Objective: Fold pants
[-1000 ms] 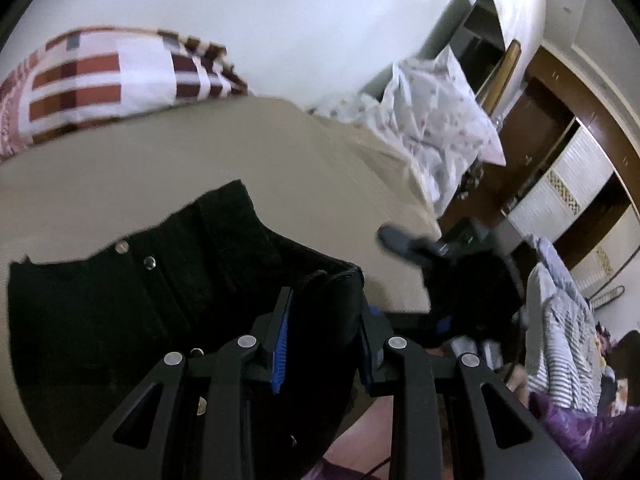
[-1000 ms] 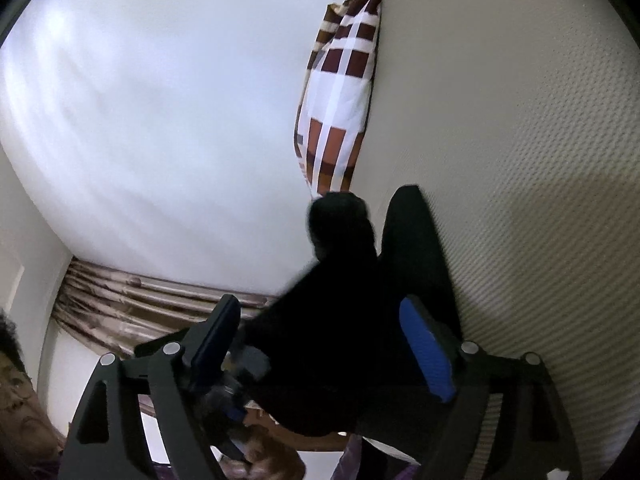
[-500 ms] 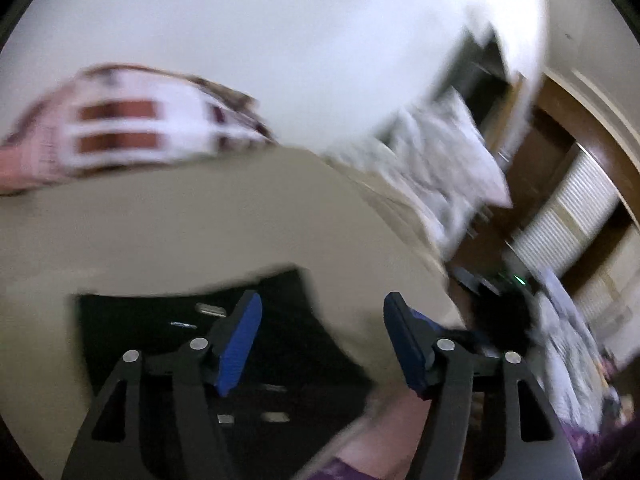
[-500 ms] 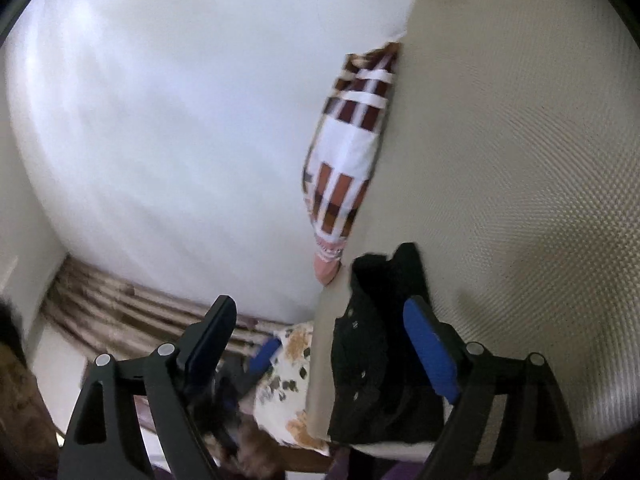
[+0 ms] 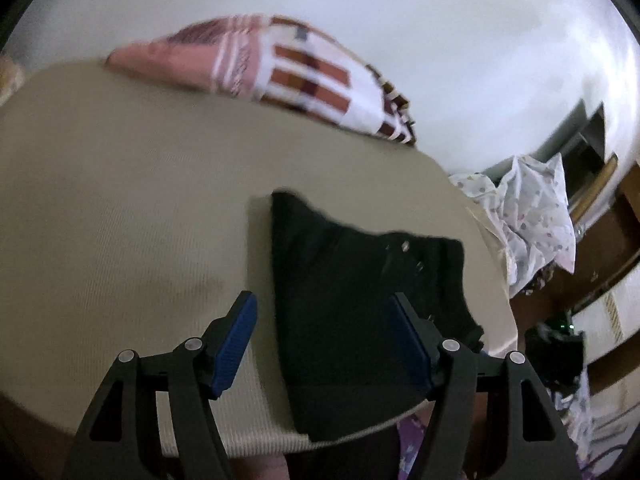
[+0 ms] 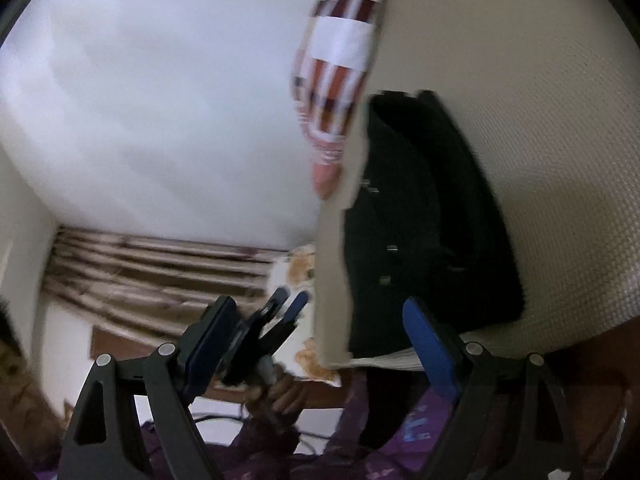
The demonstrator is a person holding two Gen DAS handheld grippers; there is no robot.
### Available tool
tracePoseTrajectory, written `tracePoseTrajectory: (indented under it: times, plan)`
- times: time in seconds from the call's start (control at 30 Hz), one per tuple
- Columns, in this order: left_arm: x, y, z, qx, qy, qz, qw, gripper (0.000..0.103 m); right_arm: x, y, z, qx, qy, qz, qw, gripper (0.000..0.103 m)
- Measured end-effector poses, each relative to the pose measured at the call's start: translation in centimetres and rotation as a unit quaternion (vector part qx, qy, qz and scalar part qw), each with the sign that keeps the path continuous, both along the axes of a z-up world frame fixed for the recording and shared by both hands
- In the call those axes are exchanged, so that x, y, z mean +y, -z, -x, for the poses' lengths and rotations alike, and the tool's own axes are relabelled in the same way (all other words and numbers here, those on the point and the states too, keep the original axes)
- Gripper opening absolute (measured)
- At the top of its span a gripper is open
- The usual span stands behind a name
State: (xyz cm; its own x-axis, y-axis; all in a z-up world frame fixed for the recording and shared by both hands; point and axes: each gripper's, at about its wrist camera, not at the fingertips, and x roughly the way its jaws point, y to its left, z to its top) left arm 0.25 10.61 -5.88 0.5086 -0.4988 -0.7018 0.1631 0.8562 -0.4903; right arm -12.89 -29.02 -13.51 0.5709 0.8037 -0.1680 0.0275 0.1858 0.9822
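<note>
Left wrist view: left tongs point(image 5: 324, 332) have just been opening and hang spread above the folded black pants point(image 5: 360, 296), not pinching them, near the bed point(image 5: 120, 200) edge. Right wrist view: right tongs point(image 6: 316, 340) gape wide, empty, pants point(image 6: 420, 220) lying beyond.

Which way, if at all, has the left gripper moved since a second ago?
Yes. The left gripper has let go of the black pants, its jaws having just opened, and pulled back toward the near edge of the beige bed; the pants lie flat there.
</note>
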Motion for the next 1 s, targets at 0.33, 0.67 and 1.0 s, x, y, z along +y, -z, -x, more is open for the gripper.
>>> tracePoseTrajectory:
  times: [0.33,0.67,1.0]
  plan:
    - [-0.1,1.5,1.2,0.014,0.019,-0.001,0.9997,0.068,0.9,-0.8,-1.3,0.026,0.032,0.096,0.995,0.08]
    - [-0.7,2.4,1.3,0.043,0.028,-0.008,0.9987,0.068,2.2,-1.2,-2.1,0.044,0.072,0.187,0.979,0.01]
    - [-0.4,1.7,1.4,0.041,0.018,-0.009,0.999,0.068,0.2,-2.4,0.7,0.032,0.108,0.132,0.985,0.003]
